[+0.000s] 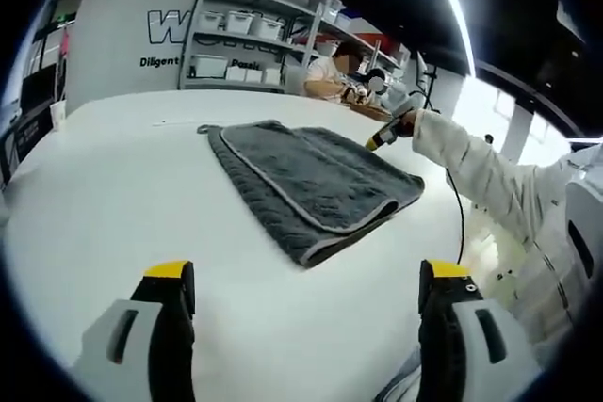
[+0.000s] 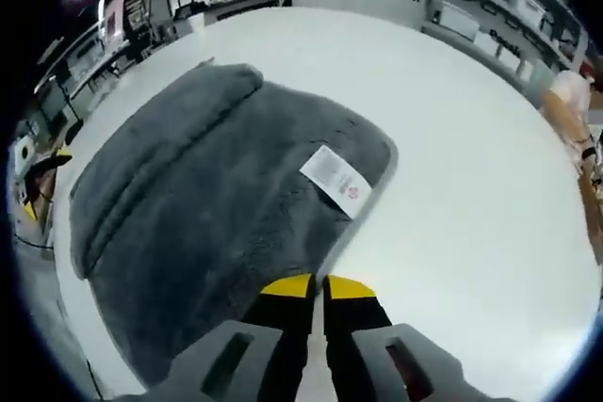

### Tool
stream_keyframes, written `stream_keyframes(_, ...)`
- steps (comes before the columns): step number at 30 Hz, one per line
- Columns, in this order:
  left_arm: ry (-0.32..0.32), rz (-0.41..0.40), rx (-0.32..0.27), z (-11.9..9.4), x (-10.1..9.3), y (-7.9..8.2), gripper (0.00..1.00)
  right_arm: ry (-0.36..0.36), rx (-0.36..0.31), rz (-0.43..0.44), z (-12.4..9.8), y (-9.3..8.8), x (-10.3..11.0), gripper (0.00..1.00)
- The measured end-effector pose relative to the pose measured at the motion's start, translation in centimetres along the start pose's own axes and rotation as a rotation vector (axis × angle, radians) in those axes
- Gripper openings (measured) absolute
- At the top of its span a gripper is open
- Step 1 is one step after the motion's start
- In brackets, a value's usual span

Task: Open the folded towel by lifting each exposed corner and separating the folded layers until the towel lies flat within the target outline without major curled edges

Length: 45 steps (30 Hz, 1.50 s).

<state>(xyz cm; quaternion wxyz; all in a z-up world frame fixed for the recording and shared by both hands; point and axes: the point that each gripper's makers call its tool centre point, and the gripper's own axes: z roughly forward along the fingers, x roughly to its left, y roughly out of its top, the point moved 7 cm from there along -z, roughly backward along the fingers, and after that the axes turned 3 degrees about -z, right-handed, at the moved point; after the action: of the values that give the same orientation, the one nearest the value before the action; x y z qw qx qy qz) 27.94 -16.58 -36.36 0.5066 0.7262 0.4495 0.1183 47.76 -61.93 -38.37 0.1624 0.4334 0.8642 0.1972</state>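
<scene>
A grey folded towel [image 1: 311, 185] with a pale hem lies on the white table [image 1: 122, 195]. In the left gripper view my left gripper [image 1: 309, 275] stands open at the near table edge, well short of the towel, with nothing between its yellow-tipped fingers. My right gripper [image 1: 382, 136] reaches the towel's far right edge, held by an arm in a white sleeve [image 1: 471, 171]. In the right gripper view the towel [image 2: 207, 195] shows a white care label [image 2: 335, 179]. There my right gripper [image 2: 317, 287] has its jaws together, pinching the towel's edge low on the table.
Shelves with white bins [image 1: 240, 44] line the back wall. A person [image 1: 330, 72] sits at another table behind. A black cable [image 1: 459, 214] hangs off the right table edge. A small cup [image 1: 58, 115] stands at the far left. Bare tabletop [image 2: 471, 185] surrounds the towel.
</scene>
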Motion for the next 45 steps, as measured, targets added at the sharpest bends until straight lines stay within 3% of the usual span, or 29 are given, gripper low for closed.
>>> stream_keyframes(8,0.002,0.001,-0.002,-0.1,0.0,0.0,0.98,-0.188,0.141,-0.169,0.1,0.4,-0.6,0.00)
stream_keyframes(18,0.002,-0.006,-0.006,-0.2,0.2,-0.2,0.97,-0.363,0.288,-0.382,0.8,1.0,0.6,0.00)
stream_keyframes(23,0.007,-0.006,-0.004,-0.3,0.4,-0.2,0.97,-0.393,0.311,-0.406,1.0,1.1,0.7,0.00)
stream_keyframes(27,0.006,-0.011,-0.011,-0.4,0.4,-0.2,0.97,-0.318,0.228,-0.288,0.2,1.2,-0.1,0.00)
stream_keyframes(30,0.008,-0.009,-0.013,-0.5,0.5,-0.2,0.97,-0.277,0.162,-0.198,-0.9,1.3,-1.4,0.08)
stream_keyframes(32,0.009,-0.010,-0.015,-0.6,0.5,-0.2,0.97,-0.223,0.098,-0.136,-1.4,1.4,-2.4,0.13)
stream_keyframes(35,0.011,-0.011,-0.016,-0.7,0.6,-0.2,0.97,-0.216,0.000,-0.091,-2.1,1.8,-4.3,0.12)
stream_keyframes(38,0.018,-0.011,-0.015,-0.8,0.7,-0.2,0.97,-0.148,-0.096,0.011,-2.3,2.3,-5.6,0.12)
stream_keyframes(40,0.020,-0.010,-0.016,-0.8,0.7,-0.1,0.97,-0.099,-0.136,0.071,-2.0,2.8,-6.0,0.12)
stream_keyframes(45,0.026,-0.005,-0.019,-0.9,0.6,0.1,0.98,-0.033,-0.144,0.113,-0.7,4.0,-6.4,0.10)
